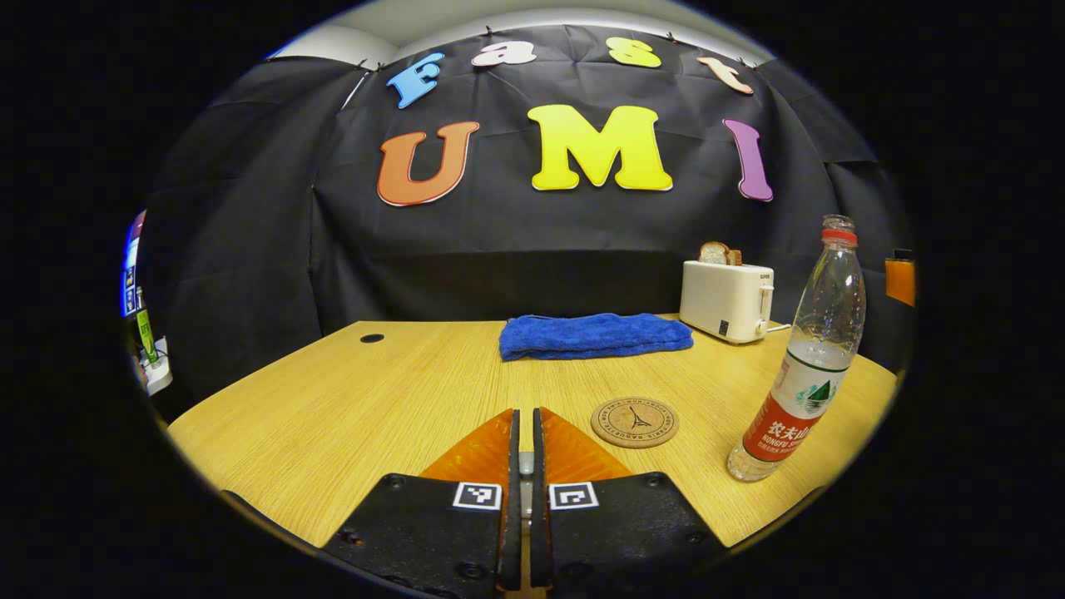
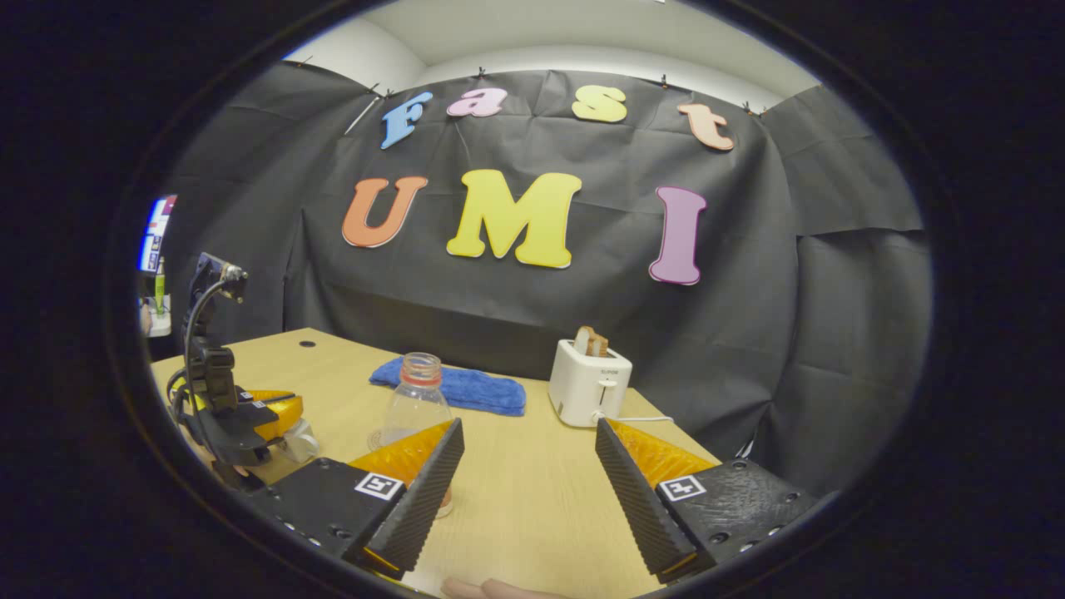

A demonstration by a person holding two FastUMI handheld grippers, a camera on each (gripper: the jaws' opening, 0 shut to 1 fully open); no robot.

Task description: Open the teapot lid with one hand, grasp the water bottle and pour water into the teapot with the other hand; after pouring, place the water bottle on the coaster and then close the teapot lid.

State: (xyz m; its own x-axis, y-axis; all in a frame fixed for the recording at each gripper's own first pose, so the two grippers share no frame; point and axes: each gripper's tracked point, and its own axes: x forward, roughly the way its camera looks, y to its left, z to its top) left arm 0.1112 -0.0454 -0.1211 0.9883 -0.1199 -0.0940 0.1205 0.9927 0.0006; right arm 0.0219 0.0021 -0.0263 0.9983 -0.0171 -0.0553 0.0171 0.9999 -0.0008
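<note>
One uncapped water bottle (image 1: 811,366) stands on the worktop (image 1: 358,399), right of one coaster (image 1: 635,422). The left tool (image 1: 526,453) is closed on nothing; the right tool (image 2: 528,478) gapes, bottle just left. A glancing finger could topple the open bottle. One towel (image 1: 595,335), one toaster (image 1: 726,299) behind.
</note>
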